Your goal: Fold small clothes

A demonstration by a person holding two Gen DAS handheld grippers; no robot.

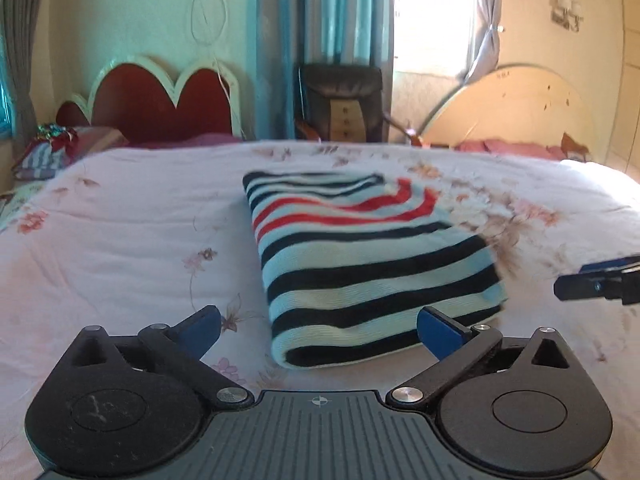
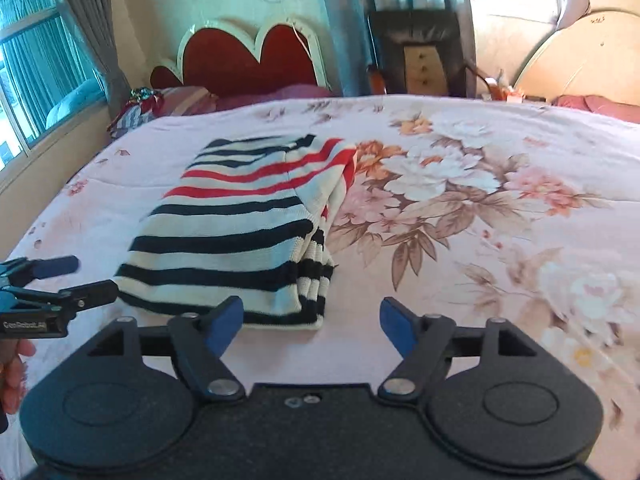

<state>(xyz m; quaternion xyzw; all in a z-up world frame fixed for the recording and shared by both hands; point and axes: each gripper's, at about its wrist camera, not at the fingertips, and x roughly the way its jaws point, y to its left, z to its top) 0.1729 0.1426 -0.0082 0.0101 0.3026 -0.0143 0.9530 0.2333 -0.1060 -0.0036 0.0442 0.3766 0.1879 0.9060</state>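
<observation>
Floral bedding covers the bed [image 1: 120,216] that fills the middle of both views, pale pink with a large printed bouquet toward the right of the right wrist frame. On it lies the striped sweater [image 1: 360,264], navy and cream bands with a few red ones near its far end. It sits at centre frame in the left wrist view and left of centre in the right wrist view [image 2: 240,236].

The sweater looks folded into a compact rectangle, layers stacked, with a rounded fold along its near edge. Its edges on the right side in the right wrist view are a little uneven, several layers showing. My reading is that the folding of this piece is essentially done; what may remain is tidying or setting it aside. No other garment waiting to be folded is plainly visible.

Both claws are spread wide and hold nothing. The left claw [image 1: 318,330] hovers just short of the sweater's near edge; the right claw [image 2: 312,320] hovers near its near right corner, apart from the cloth.

Behind the bed stand a red scalloped headboard [image 1: 160,100] at upper left, teal curtains [image 1: 340,8], a dark armchair [image 1: 340,96] at centre, and a bright window at upper right.
</observation>
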